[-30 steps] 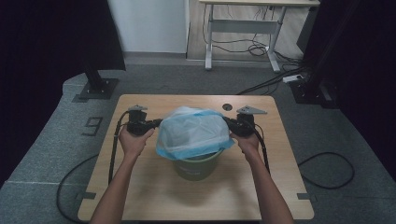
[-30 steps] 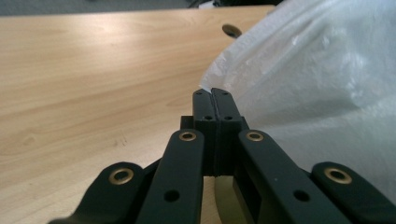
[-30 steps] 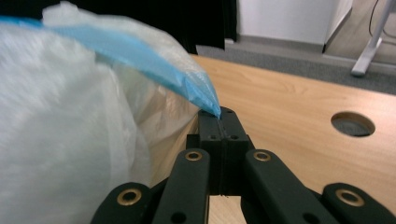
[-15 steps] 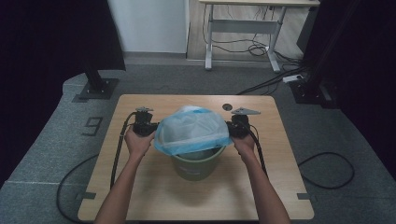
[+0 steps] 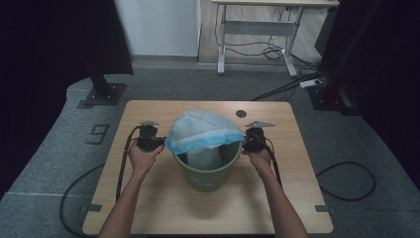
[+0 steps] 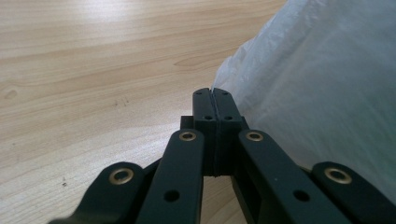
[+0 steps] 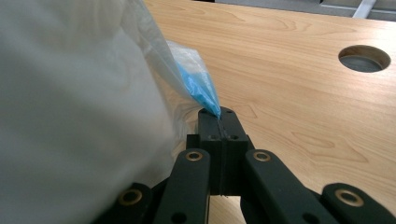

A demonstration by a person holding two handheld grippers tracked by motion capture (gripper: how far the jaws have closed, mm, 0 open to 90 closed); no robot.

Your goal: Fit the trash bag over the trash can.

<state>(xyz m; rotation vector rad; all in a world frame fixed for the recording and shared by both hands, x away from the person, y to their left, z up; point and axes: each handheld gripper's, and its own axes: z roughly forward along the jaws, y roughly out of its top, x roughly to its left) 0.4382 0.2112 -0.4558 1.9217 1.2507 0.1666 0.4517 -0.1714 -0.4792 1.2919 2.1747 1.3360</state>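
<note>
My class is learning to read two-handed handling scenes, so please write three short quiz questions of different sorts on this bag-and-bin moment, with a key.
1. True or false: the right gripper is shut on the plastic bag.
2. What colour is the bin? A red B green C black
3. Fill in: the bin stands on a wooden ____.

Key: 1 true; the left gripper is also shut, at the bag's edge. 2 B. 3 table.

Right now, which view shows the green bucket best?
The high view: the green bucket stands whole at the table's middle, under the plastic bag. In both gripper views the bag fills the side where the bucket would be, so they add nothing about it.
</note>
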